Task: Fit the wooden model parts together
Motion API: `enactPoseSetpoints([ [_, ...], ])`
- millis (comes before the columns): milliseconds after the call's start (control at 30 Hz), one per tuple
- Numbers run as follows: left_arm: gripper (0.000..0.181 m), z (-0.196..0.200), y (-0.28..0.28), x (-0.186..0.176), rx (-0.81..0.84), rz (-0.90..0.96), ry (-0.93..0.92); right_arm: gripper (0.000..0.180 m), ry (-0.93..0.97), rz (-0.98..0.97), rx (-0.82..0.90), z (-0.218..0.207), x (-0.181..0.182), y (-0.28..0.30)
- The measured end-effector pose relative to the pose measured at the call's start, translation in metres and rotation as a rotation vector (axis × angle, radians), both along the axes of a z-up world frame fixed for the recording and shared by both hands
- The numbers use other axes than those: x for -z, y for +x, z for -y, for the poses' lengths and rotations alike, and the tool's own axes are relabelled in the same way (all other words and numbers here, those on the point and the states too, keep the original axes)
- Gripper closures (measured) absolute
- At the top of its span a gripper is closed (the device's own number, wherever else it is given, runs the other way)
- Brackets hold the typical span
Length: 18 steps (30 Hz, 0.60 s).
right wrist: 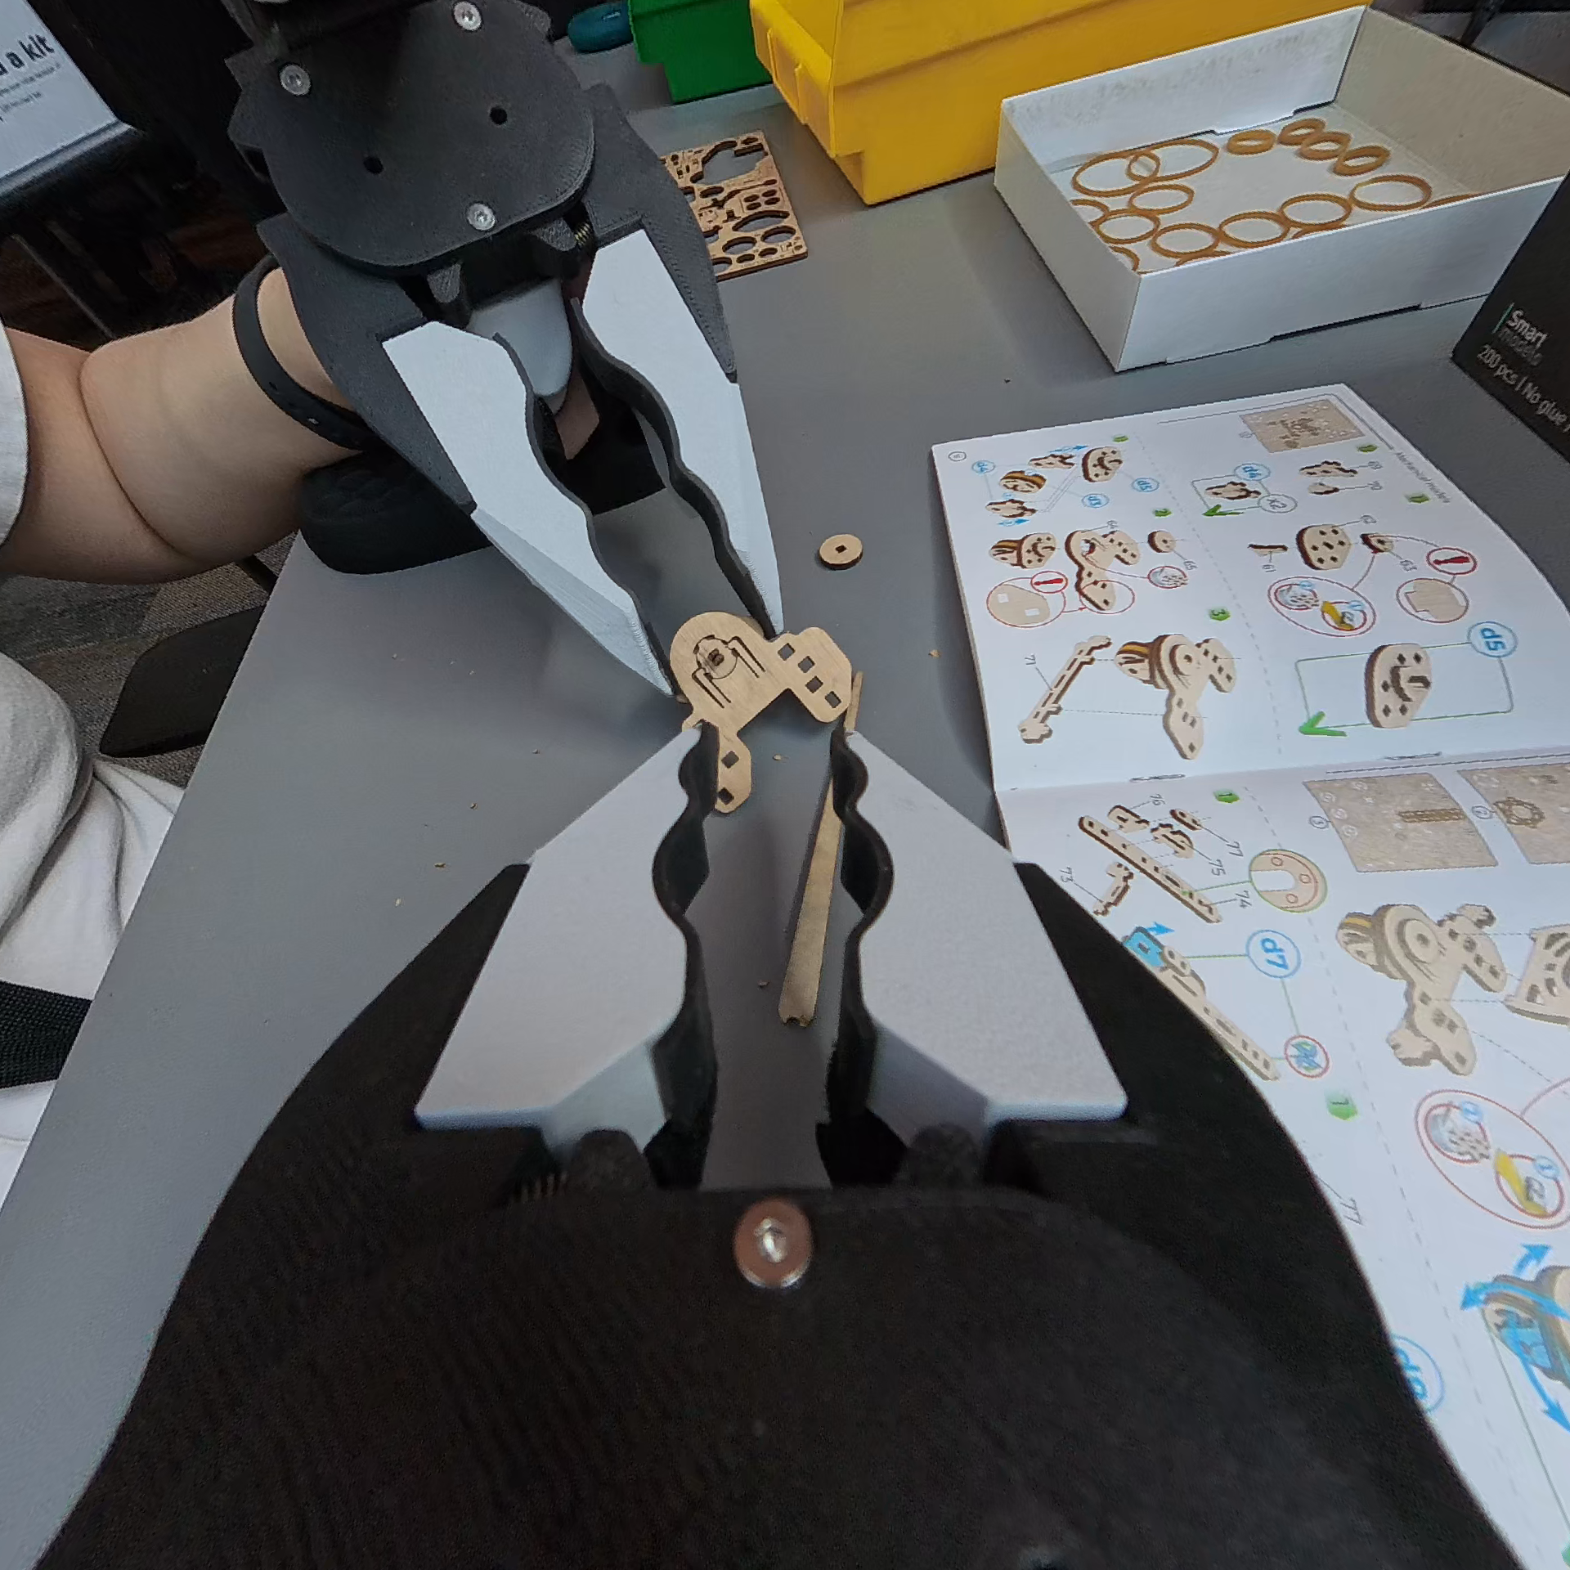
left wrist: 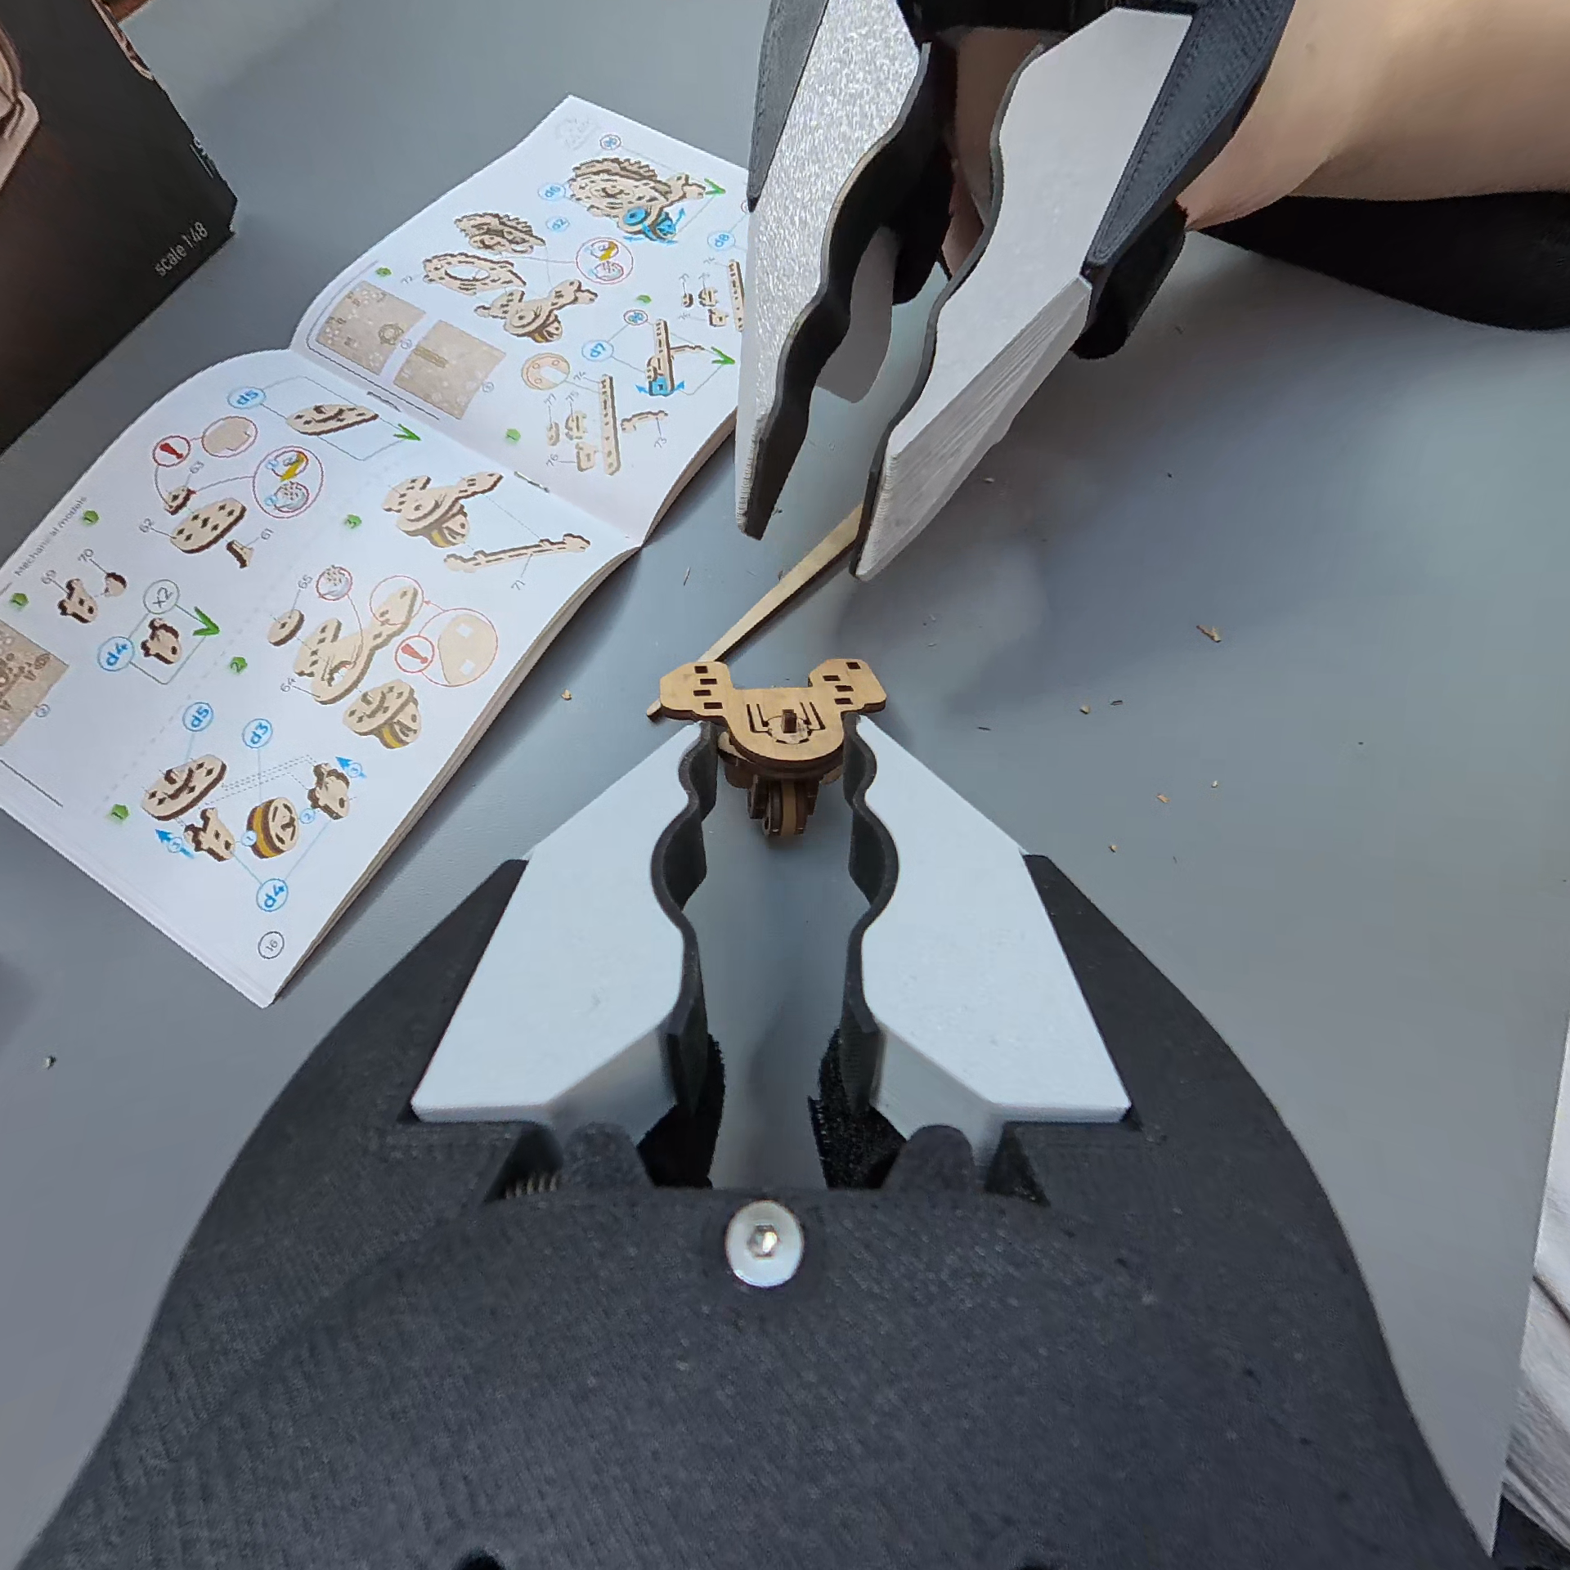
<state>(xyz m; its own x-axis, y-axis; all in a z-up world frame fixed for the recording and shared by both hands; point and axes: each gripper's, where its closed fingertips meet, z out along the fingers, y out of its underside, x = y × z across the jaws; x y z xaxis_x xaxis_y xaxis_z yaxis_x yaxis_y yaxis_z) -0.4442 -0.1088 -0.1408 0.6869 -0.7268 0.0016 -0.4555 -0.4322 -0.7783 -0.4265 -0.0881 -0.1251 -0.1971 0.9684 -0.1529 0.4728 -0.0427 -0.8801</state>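
Now the wooden subassembly point(left wrist: 777, 718) sits pinched at the tips of the left tool point(left wrist: 775, 748), just above the grey tabletop point(left wrist: 1189, 849). A thin wooden stick point(right wrist: 816, 900) lies along the right tool point(right wrist: 769, 748), whose grip on it I cannot tell. Joining them seems underway; next, the stick's end probably needs aligning with a slot. An instruction booklet point(left wrist: 340, 552) lies open nearby.

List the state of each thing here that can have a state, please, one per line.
Left hand-held gripper: shut on the wooden assembly.
Right hand-held gripper: open, with the wooden strip lying between its fingers.
Instruction booklet: open, flat on the table.
White box: open, holding wooden rings.
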Motion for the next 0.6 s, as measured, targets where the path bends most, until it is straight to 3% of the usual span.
enactPoseSetpoints([
  [33,0.153,0.0001,0.0000,0.0000,0.000,0.001,-0.001,0.155,0.002,0.002,-0.001,-0.0001,0.0006,0.0001],
  [367,0.153,0.0021,0.0011,0.0001,0.029,-0.029,0.031,0.155,0.028,0.025,-0.024,0.0050,0.0067,-0.0004],
  [600,0.153,0.0013,0.0021,-0.0073,0.075,-0.167,0.237,0.156,0.044,-0.017,-0.033,0.0064,-0.0017,-0.0006],
])
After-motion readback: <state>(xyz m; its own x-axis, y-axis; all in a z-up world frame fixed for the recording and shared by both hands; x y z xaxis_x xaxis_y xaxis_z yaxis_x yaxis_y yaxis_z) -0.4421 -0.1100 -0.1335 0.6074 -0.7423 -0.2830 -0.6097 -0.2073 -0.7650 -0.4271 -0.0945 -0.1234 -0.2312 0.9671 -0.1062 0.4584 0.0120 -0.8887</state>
